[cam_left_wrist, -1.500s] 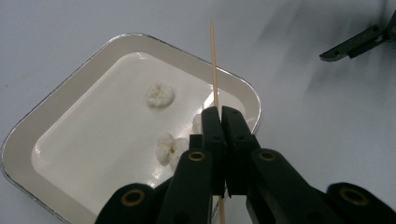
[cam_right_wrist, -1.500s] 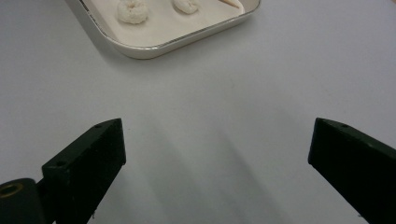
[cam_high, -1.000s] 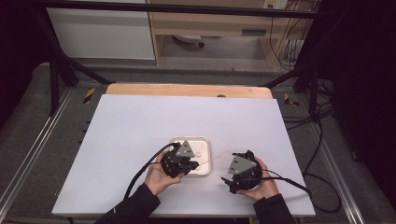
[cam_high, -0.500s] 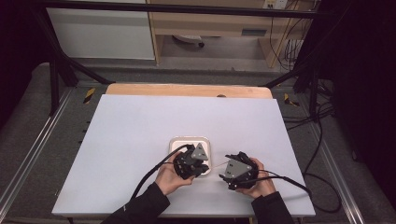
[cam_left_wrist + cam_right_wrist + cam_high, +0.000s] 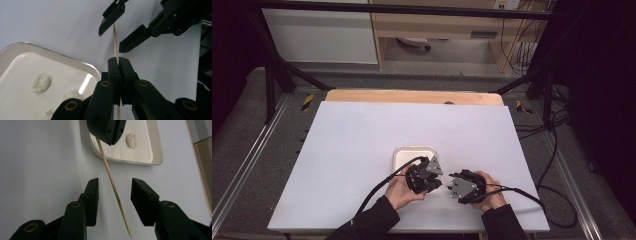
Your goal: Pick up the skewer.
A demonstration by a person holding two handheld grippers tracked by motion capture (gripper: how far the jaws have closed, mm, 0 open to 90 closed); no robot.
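Wooden skewer (image 5: pixel 113 187) is clamped in your left gripper (image 5: pixel 118 65). Your right gripper (image 5: pixel 113 195) has been closing around its free end, pads not yet touching. Dough pieces (image 5: pixel 40 82) wait unskewered on the white tray (image 5: pixel 75 61).

A flat white rectangular surface (image 5: pixel 412 130) fills the middle of the room, with a light wooden strip (image 5: pixel 412 96) along its far edge. Grey carpeted floor (image 5: pixel 242 125) lies to the left and right, crossed by silvery metal rails (image 5: pixel 242 165). Black metal frame bars (image 5: pixel 272 70) stand at the far corners. Beyond them, a white cabinet panel (image 5: pixel 322 35) sits on the far left beside a pale wooden shelf unit (image 5: pixel 437 25). Black cables (image 5: pixel 557 150) trail over the floor on the right, where the room falls dark.
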